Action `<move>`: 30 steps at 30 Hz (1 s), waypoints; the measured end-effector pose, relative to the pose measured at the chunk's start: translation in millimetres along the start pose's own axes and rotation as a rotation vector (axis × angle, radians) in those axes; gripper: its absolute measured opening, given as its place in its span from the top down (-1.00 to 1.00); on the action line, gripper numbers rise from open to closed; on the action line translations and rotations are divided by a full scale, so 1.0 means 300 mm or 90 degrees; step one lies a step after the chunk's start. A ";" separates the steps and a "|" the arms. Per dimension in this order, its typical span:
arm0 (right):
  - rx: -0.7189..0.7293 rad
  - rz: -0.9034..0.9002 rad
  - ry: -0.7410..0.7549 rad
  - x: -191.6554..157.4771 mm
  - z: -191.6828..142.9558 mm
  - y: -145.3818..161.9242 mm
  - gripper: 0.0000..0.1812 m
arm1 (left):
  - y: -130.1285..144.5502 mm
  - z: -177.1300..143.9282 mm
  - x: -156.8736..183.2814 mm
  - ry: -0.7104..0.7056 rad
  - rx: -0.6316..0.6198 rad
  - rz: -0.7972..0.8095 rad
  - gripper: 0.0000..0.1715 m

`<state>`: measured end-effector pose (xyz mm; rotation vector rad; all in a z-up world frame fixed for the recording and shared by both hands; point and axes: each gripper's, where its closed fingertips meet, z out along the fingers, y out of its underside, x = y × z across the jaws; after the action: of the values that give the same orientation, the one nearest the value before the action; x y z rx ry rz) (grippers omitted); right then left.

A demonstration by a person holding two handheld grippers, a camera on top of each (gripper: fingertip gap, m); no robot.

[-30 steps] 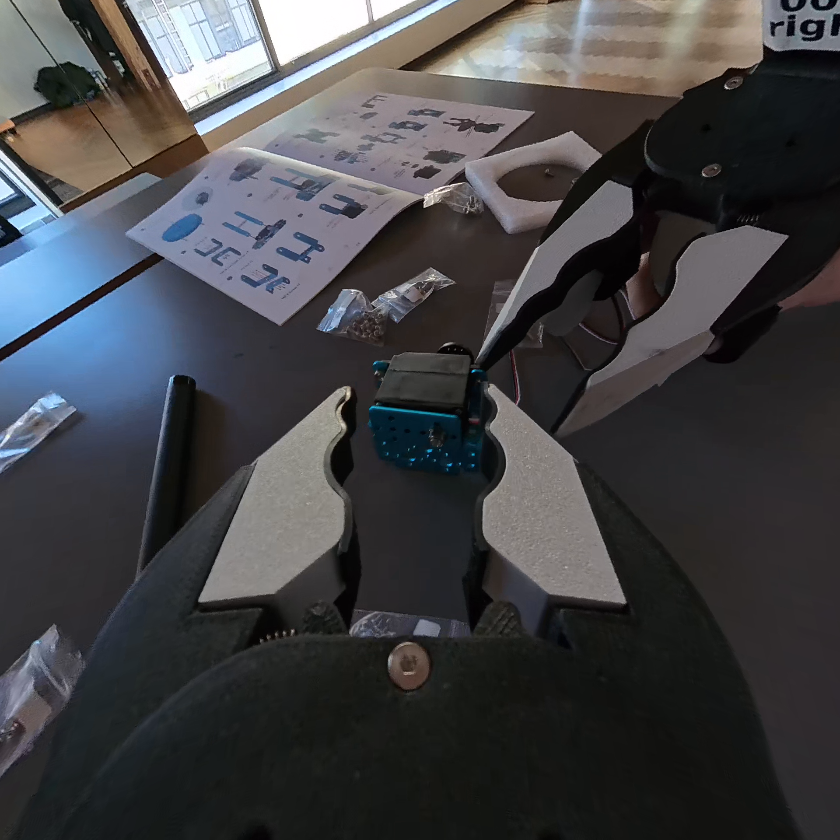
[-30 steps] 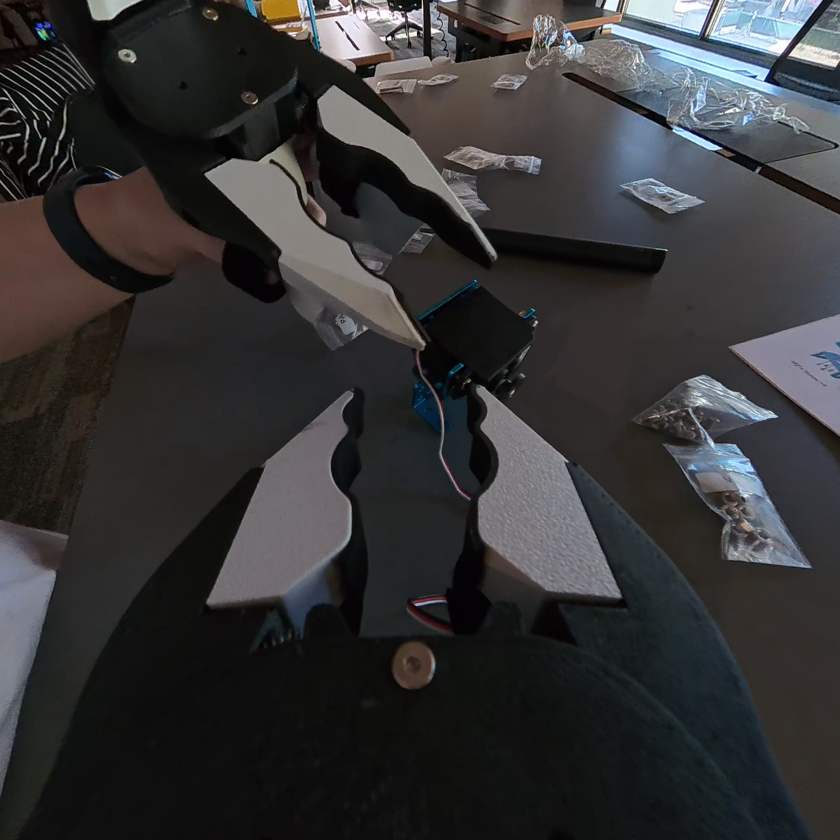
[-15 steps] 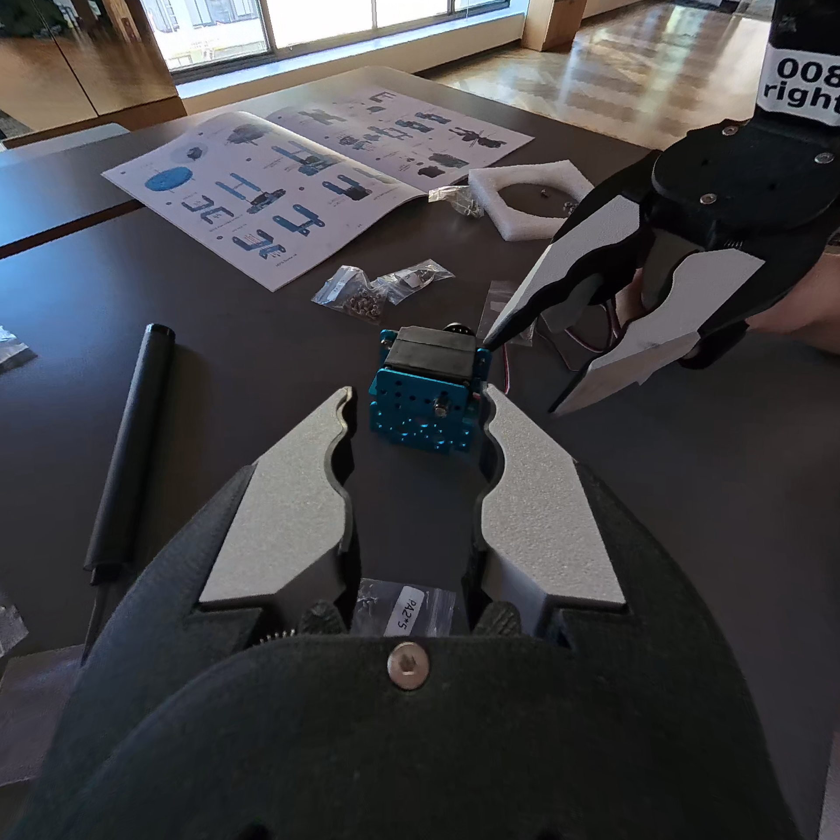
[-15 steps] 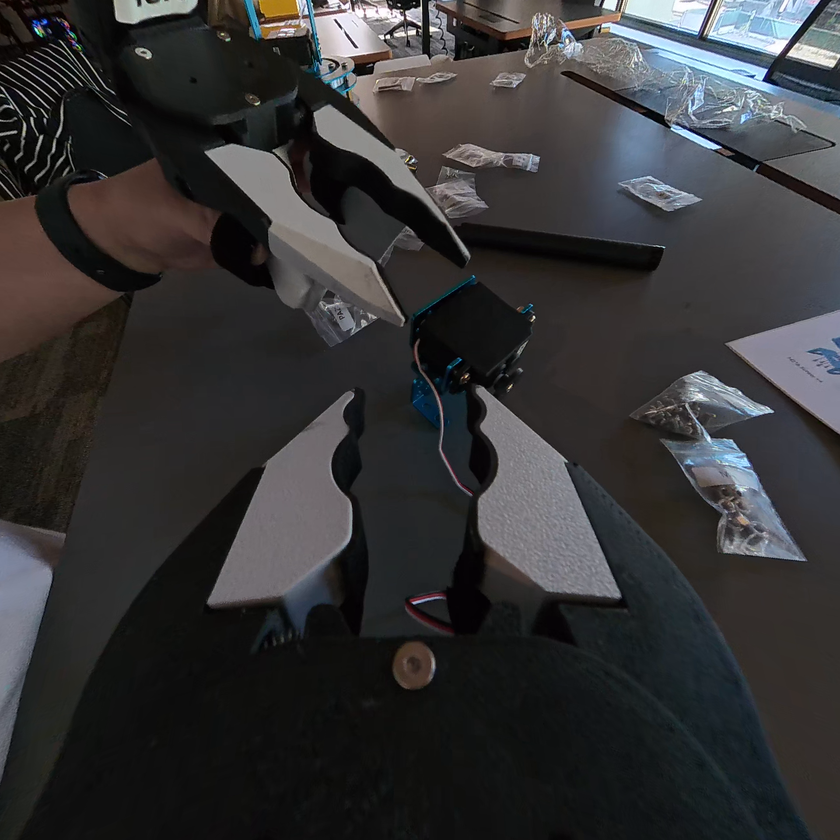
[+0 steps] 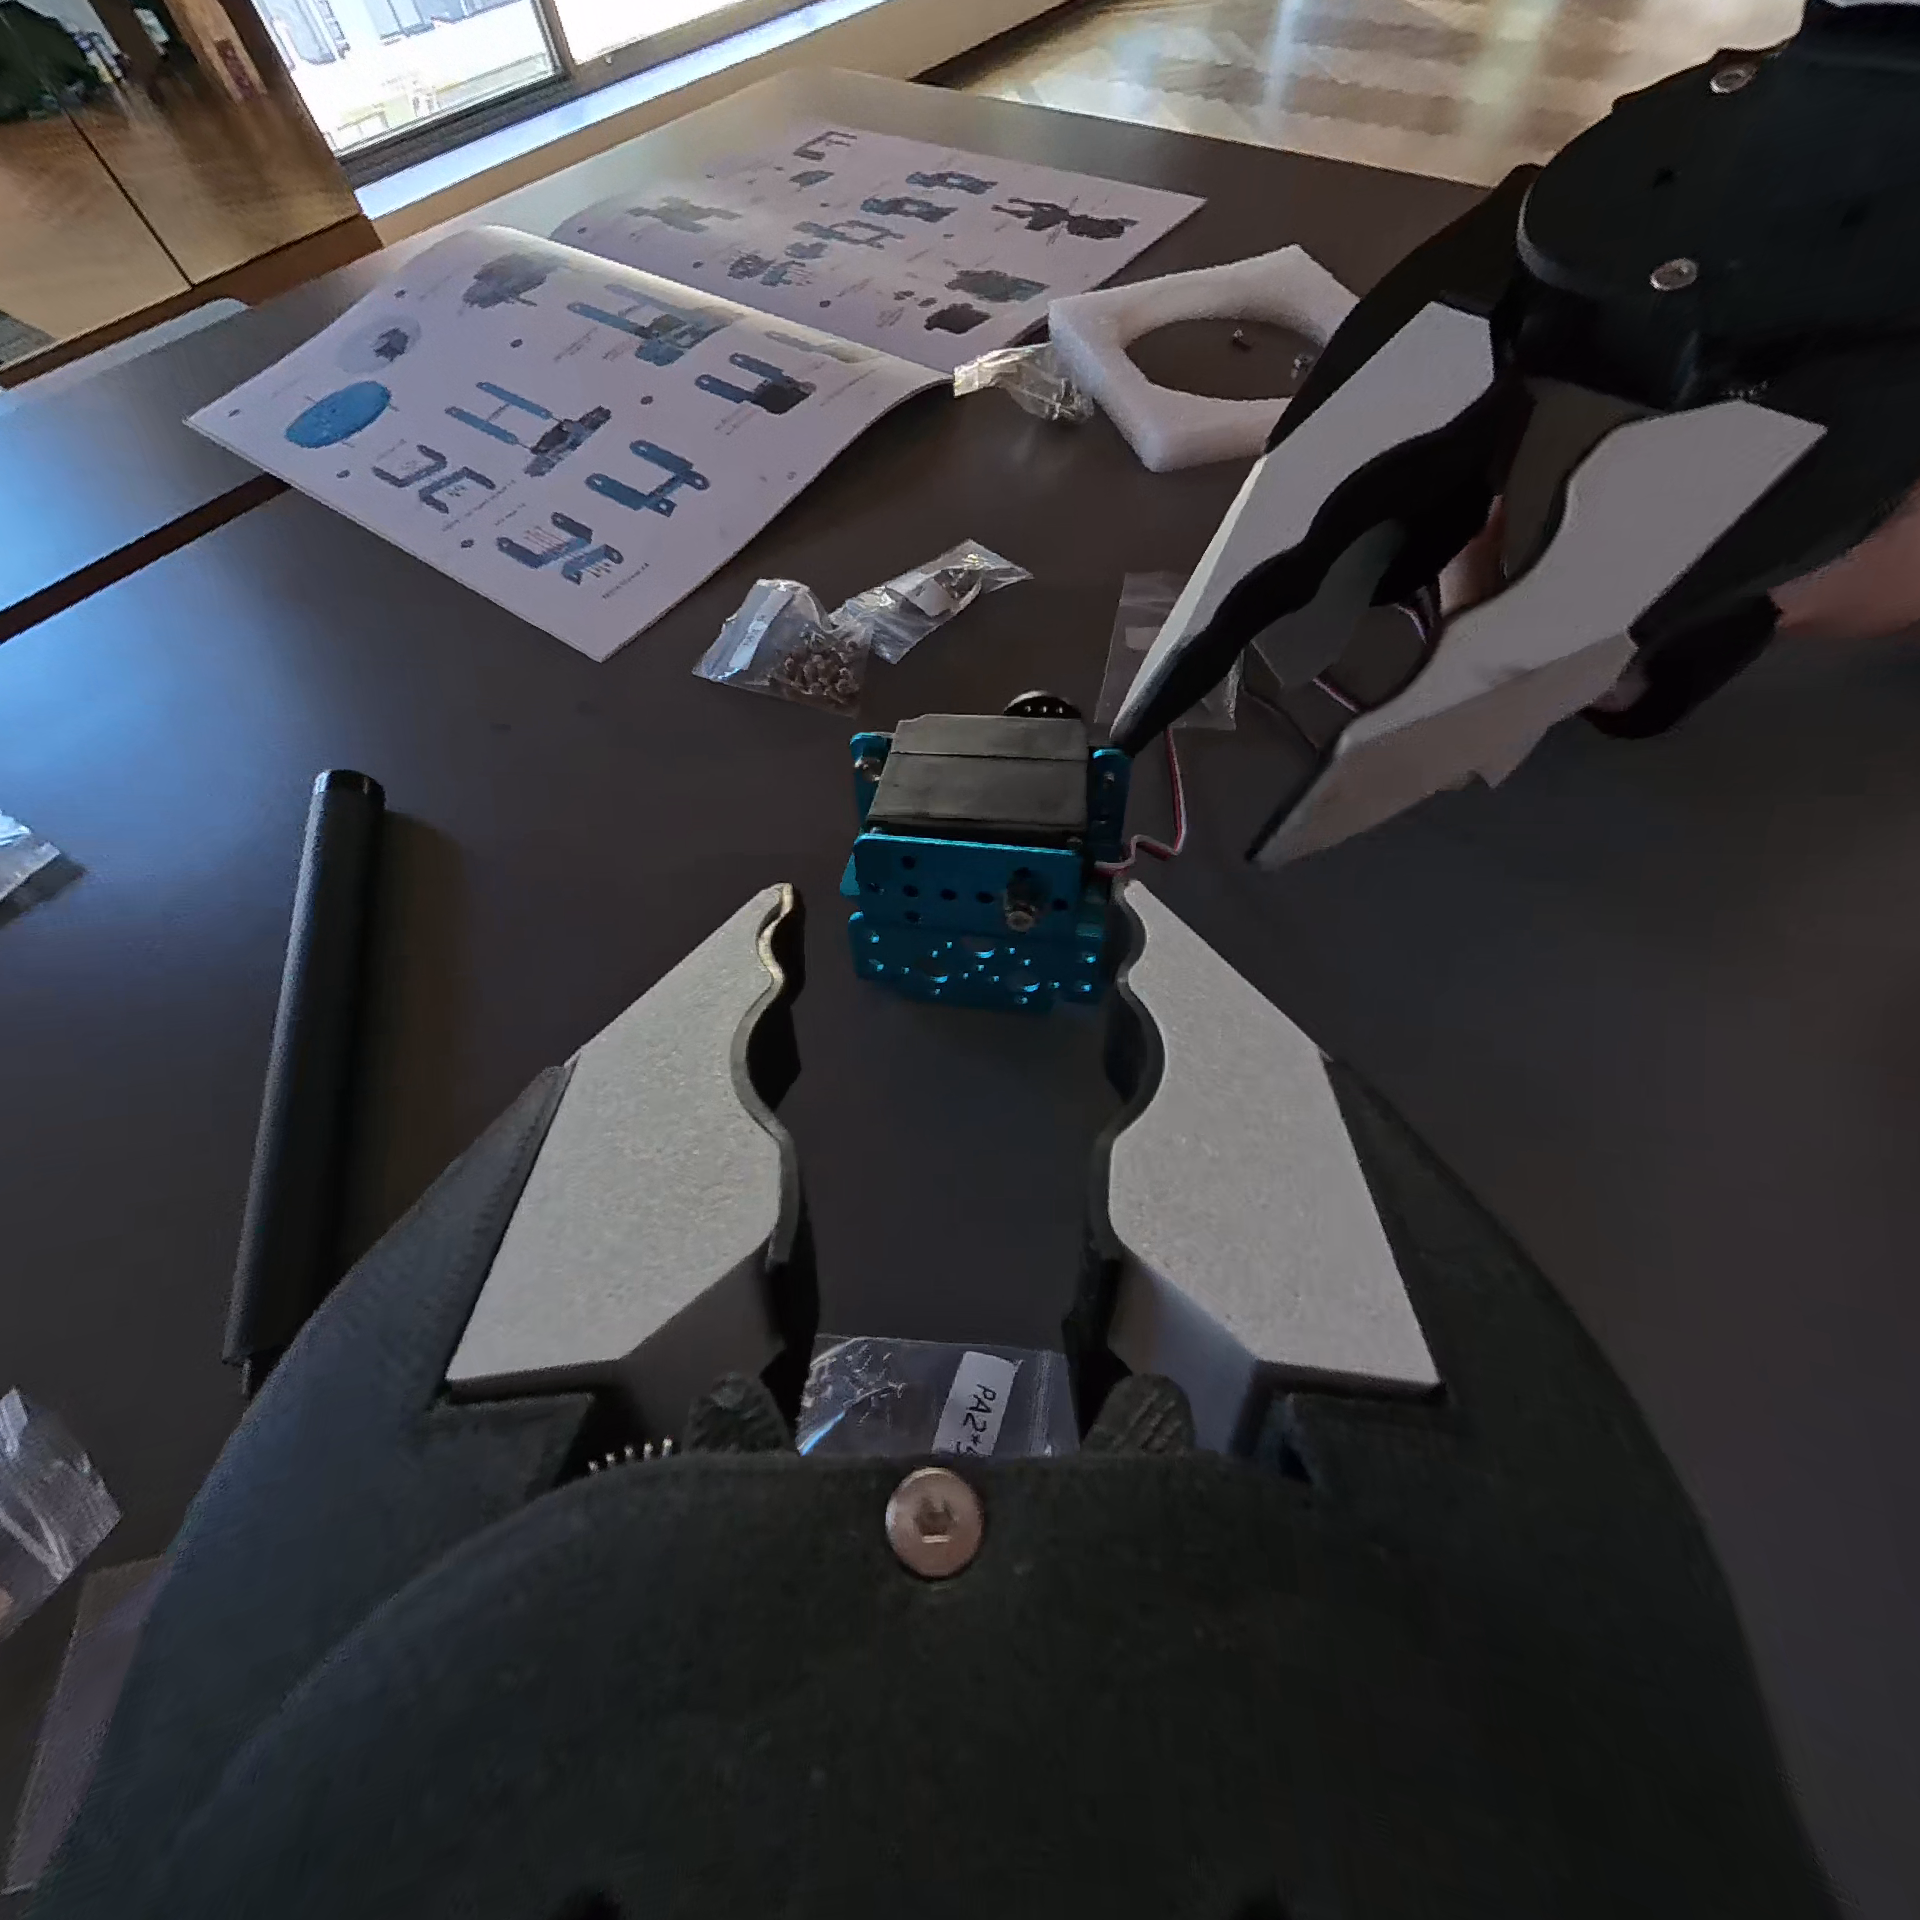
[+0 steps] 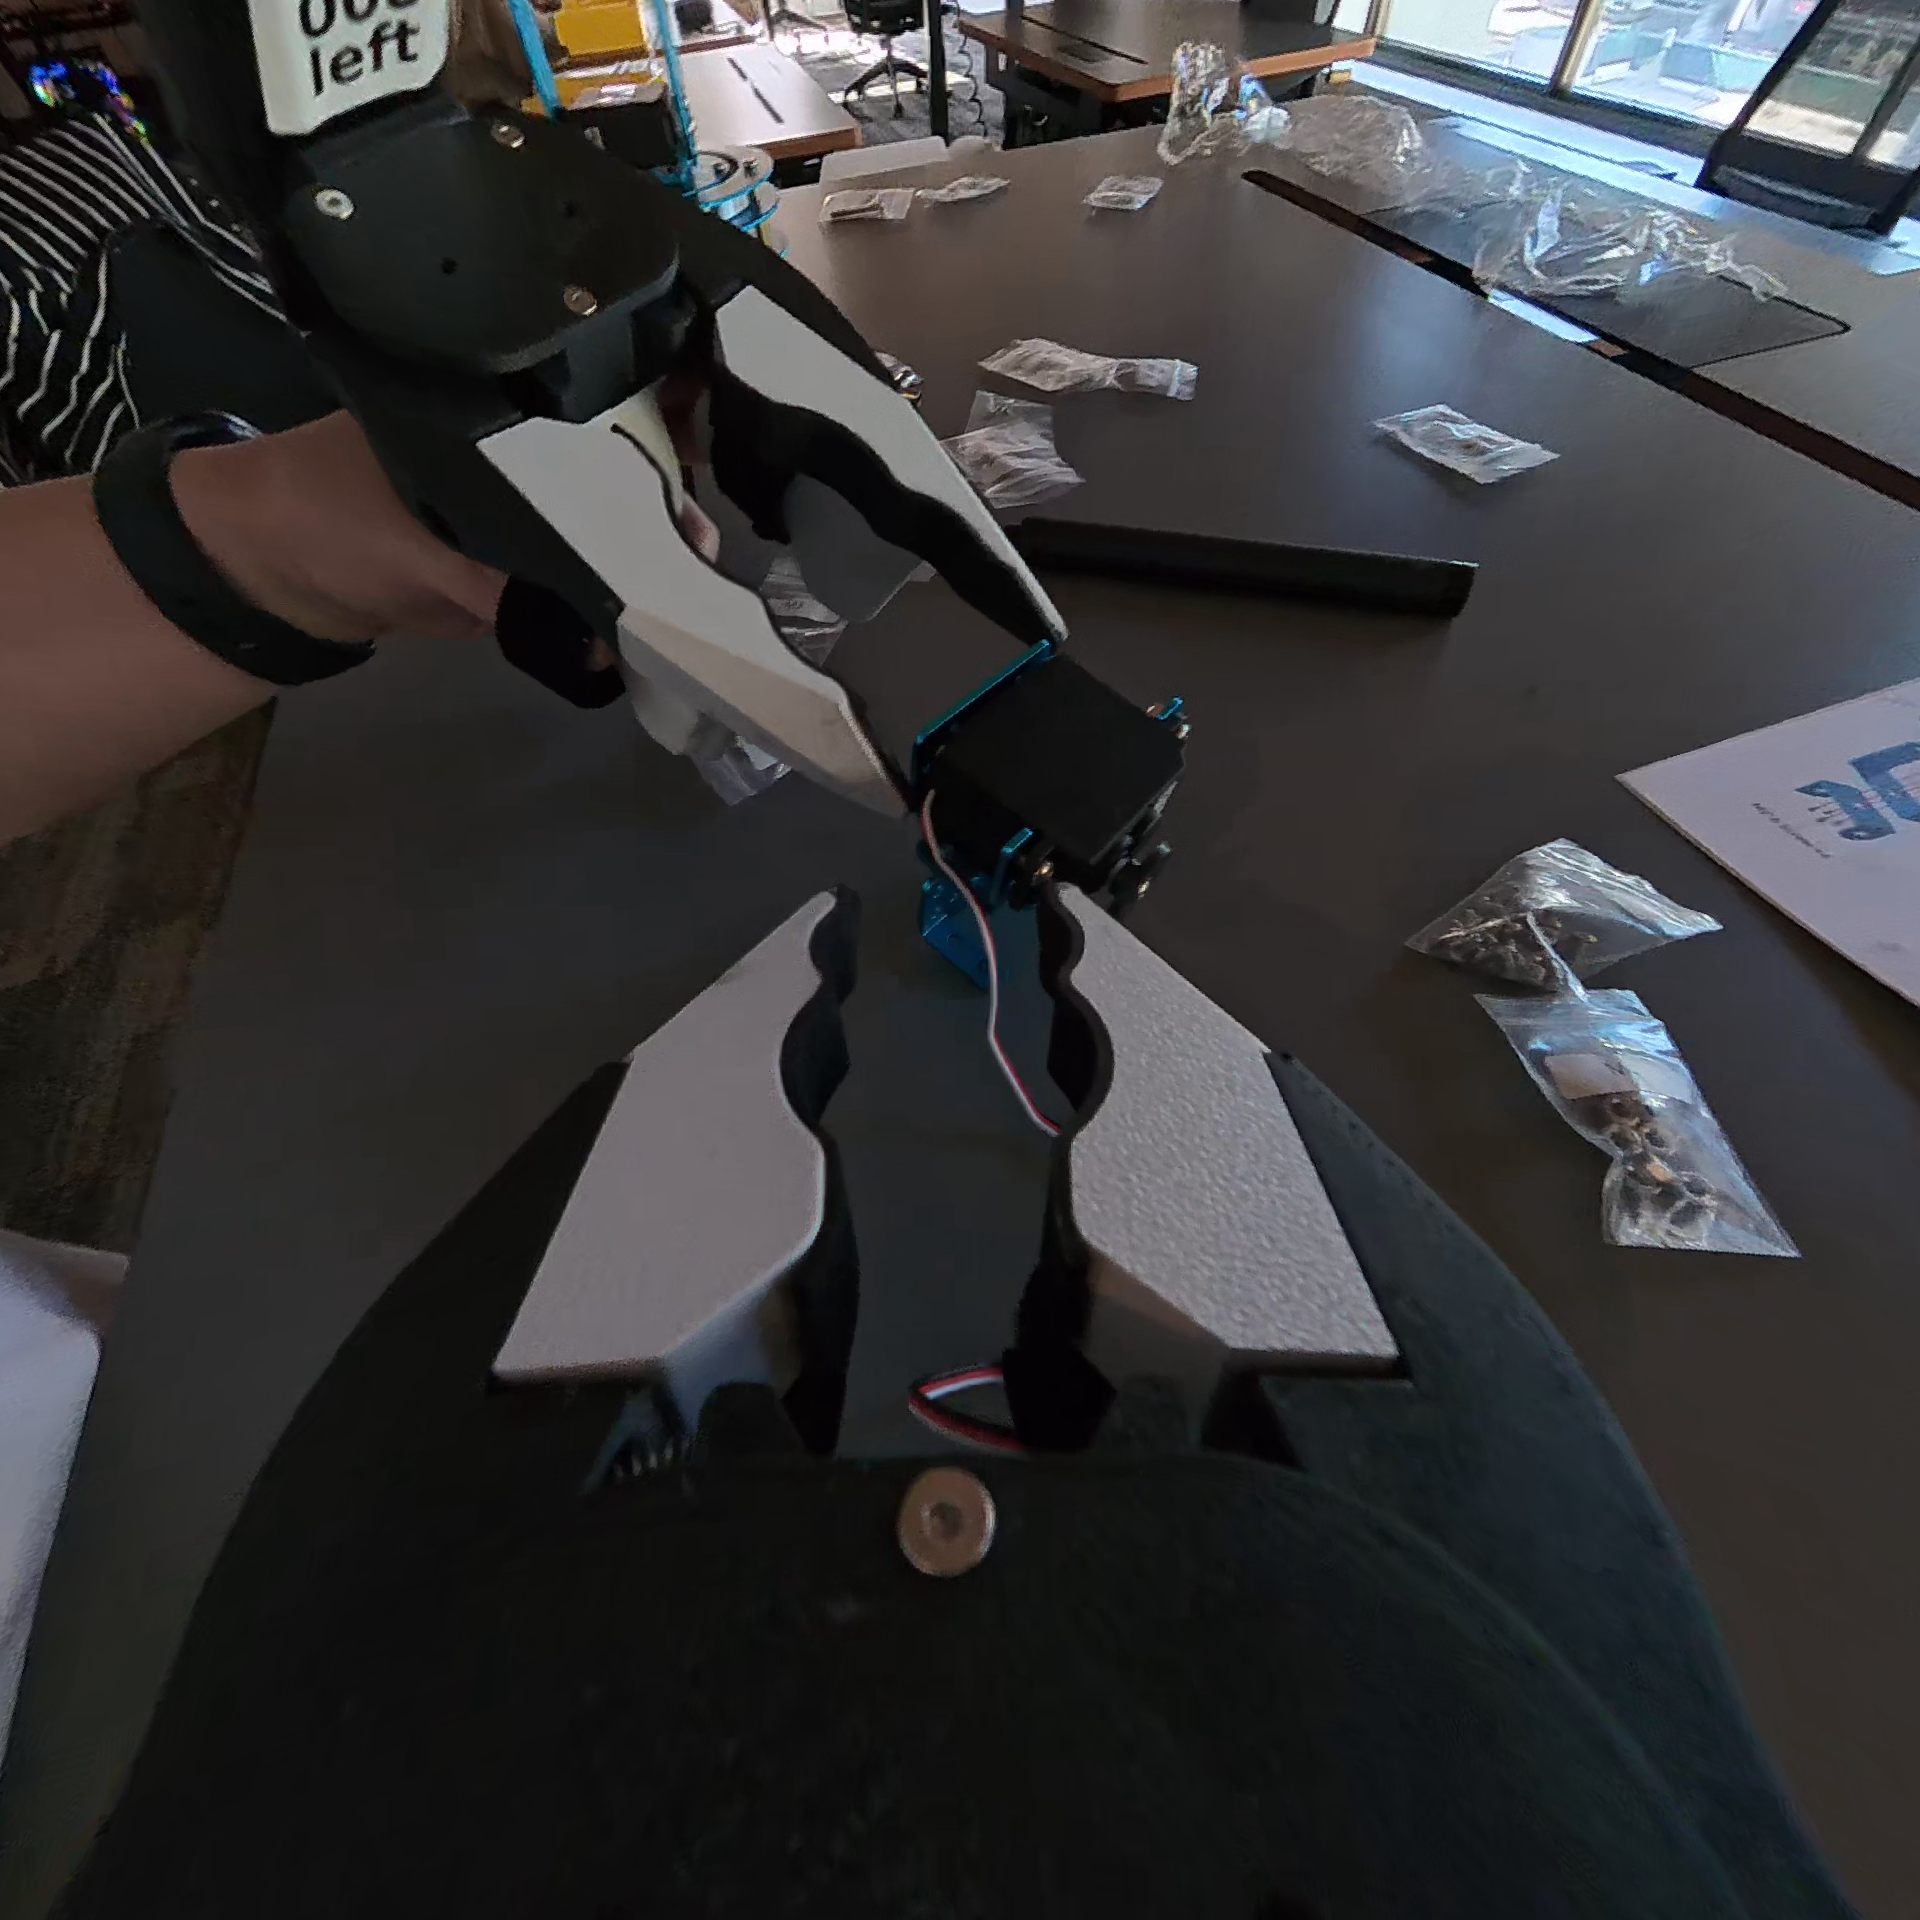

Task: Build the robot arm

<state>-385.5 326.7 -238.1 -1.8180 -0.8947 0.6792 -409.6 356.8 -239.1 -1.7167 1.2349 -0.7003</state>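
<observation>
A black servo in a blue metal bracket (image 5: pixel 982 862) stands on the dark table, and it also shows in the right wrist view (image 6: pixel 1049 769). My left gripper (image 5: pixel 956 914) is open and empty, its tips just short of the bracket's front on either side. From the right wrist view the left gripper (image 6: pixel 971 722) straddles the bracket's near end. My right gripper (image 6: pixel 948 914) is open, close behind the bracket. The servo's red-white-black wire (image 6: pixel 997 1018) runs back between its fingers. In the left wrist view the right gripper (image 5: pixel 1195 800) has one tip at the bracket's top right corner.
A black rod (image 5: pixel 301 1049) lies left of the servo. An open manual (image 5: pixel 623 416), a white foam frame (image 5: pixel 1195 353) and bags of screws (image 5: pixel 800 655) lie beyond. More bags (image 6: pixel 1548 925) lie on the right. A small bag (image 5: pixel 935 1392) lies under the left gripper. The black rod (image 5: pixel 301 1049) is closer to my left gripper, around 12 cm from its tips; the right tips are 20 cm off.
My left gripper pulled back and swung, then closed in again on the bracket, still open. The right gripper has stayed open and nearly still behind the servo.
</observation>
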 end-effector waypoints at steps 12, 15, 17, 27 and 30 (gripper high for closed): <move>-0.039 0.026 0.118 0.063 0.015 0.004 0.87 | -0.002 0.013 0.014 0.005 0.011 0.004 0.41; -0.033 0.063 0.114 0.065 0.020 0.000 0.86 | -0.003 0.014 0.015 0.002 0.011 0.004 0.45; -0.029 0.084 0.114 0.072 0.021 0.000 0.89 | -0.003 0.015 0.015 -0.003 0.010 0.005 0.45; -0.024 0.119 0.119 0.084 0.017 0.002 0.90 | -0.002 0.024 0.021 -0.038 0.003 0.020 0.43; -0.018 0.125 0.121 0.087 0.013 0.004 0.91 | -0.004 0.027 0.025 -0.041 0.005 0.017 0.41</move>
<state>-373.0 349.7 -242.2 -1.9768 -0.6084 0.6047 -399.7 352.4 -242.1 -1.7002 1.2064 -0.6284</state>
